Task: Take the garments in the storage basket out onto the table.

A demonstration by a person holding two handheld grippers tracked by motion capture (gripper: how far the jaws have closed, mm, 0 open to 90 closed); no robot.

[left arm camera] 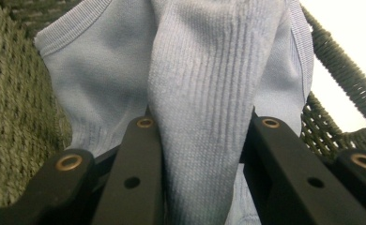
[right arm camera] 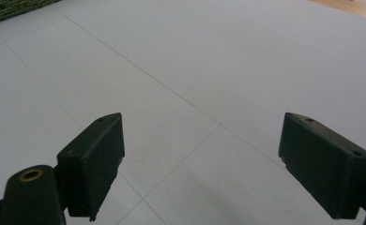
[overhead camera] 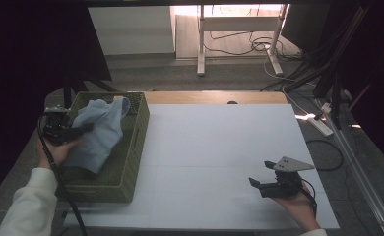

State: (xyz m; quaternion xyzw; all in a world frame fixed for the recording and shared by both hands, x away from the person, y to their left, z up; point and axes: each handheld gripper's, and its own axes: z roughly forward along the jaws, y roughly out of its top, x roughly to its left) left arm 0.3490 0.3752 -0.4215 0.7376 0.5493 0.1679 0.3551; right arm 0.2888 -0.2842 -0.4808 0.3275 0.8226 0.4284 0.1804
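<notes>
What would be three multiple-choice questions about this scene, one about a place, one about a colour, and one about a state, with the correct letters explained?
1. Where is the woven basket?
A. at the left edge of the white table
B. at the table's right edge
C. on the floor behind the table

2. What colour is the cloth?
A. red
B. light blue
C. black

3. In what state are the right tongs?
A. shut on the cloth
B. shut on the basket rim
C. open, with nothing between them

Answers:
1 A, the high view shows the basket on the table's left side.
2 B, the ribbed fabric looks pale blue between the left tongs, which are shut on it.
3 C, the right gripper view shows the jaws wide apart over bare table.
</notes>
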